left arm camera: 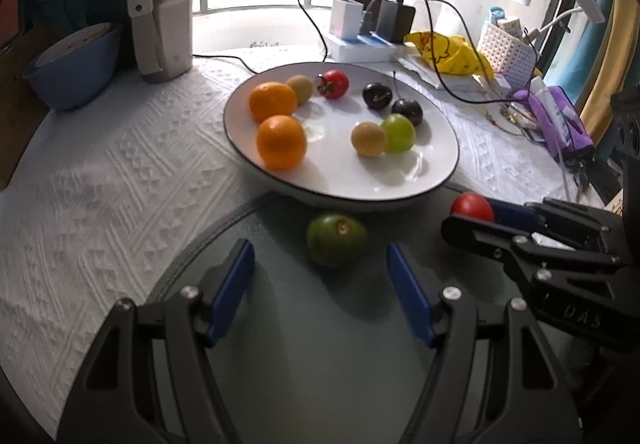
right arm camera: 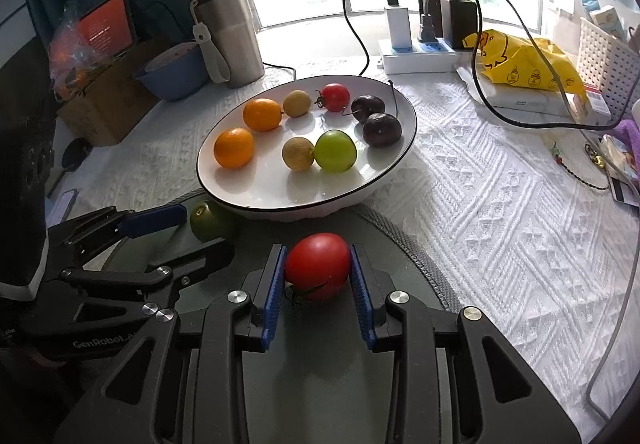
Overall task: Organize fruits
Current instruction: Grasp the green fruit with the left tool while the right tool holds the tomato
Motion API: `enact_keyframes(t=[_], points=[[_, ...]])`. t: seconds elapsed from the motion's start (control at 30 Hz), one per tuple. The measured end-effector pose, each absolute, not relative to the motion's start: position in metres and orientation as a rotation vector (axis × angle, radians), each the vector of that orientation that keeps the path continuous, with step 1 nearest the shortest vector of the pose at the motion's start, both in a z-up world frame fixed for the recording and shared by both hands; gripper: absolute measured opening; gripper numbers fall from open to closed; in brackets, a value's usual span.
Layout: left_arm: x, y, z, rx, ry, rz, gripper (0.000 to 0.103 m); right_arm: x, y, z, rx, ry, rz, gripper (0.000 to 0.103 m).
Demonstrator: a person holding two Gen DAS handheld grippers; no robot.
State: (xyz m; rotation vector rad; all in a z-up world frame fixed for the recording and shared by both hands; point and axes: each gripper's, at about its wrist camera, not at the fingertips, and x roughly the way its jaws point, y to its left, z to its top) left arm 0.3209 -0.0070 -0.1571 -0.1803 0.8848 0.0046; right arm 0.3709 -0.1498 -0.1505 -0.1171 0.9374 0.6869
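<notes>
**Tomato clamped, green fruit waiting at the plate's near rim**

The red tomato (right arm camera: pixel 317 266) sits clamped between the blue pads of the right tongs (right arm camera: pixel 318 276), just in front of the white plate (right arm camera: pixel 384 180). It looks light, smooth-skinned and soft enough to bruise, so a gentle grip across its widest part, as it is held now, seems right; its stem end faces the camera. The green fruit (left arm camera: pixel 336 240) lies on the dark round mat (left arm camera: pixel 320 344) of the desk, close under the plate's near rim, ahead of the left tongs (left arm camera: pixel 320 284), whose jaws stand apart and empty. It is round and likely to roll, so closing on its middle should suit.

Inside the plate, oranges, small brown fruits, a second tomato, dark plums and a green fruit leave open room at the near centre. The raised rim must be cleared. The two tongs are near each other, and cables (right arm camera: pixel 500 96) trail at far right.
</notes>
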Motion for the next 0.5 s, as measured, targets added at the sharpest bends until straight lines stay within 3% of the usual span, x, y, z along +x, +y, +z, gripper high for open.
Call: enact_keyframes(t=[0.23, 0.3, 0.5], points=[[0.327, -0.0059, -0.1574, -0.169, 0.885, 0.001, 0.069, 0.3752, -0.1486, -0.152, -0.125, 0.945, 0.678, 0.034], [0.3273, -0.0048, -0.1569, -0.169, 0.882, 0.0, 0.057, 0.3756, -0.148, -0.1518, -0.128, 0.944, 0.673, 0.034], [0.3299, -0.0055, -0.1556, -0.173, 0.877, -0.018, 0.039, 0.3766, -0.1463, -0.1495, -0.139, 0.941, 0.663, 0.034]])
